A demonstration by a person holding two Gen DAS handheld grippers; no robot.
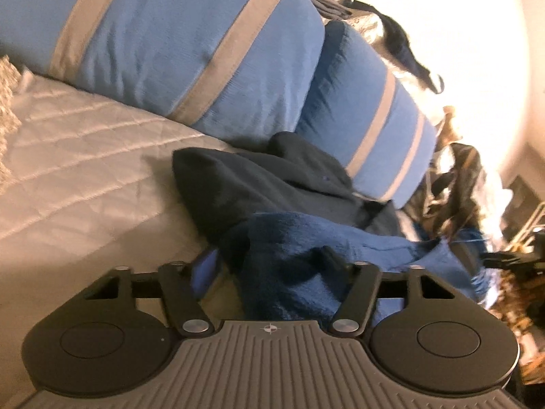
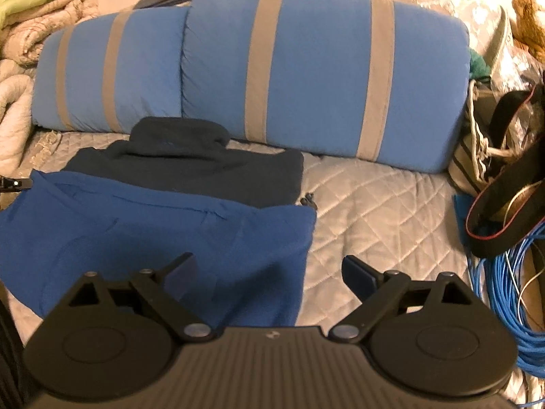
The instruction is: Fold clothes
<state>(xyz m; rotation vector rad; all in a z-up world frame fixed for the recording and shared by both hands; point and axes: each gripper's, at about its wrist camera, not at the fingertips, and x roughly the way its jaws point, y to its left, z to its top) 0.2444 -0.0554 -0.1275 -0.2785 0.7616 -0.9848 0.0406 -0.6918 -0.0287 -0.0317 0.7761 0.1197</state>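
A blue garment (image 2: 163, 238) lies folded on the grey quilted bed (image 2: 385, 211), in front of a folded dark navy garment (image 2: 190, 167). My right gripper (image 2: 269, 272) is open and empty, hovering over the blue garment's right edge. In the left wrist view the blue garment (image 1: 306, 255) bunches up between the fingers of my left gripper (image 1: 269, 266), which is close over its edge; whether it grips the cloth is unclear. The navy garment (image 1: 259, 184) lies beyond it.
Two blue pillows with grey stripes (image 2: 323, 78) lie behind the garments. Blue cable coils (image 2: 511, 289), a black strap and a bag (image 2: 483, 146) crowd the right side. Folded blankets (image 2: 44, 10) are at the far left.
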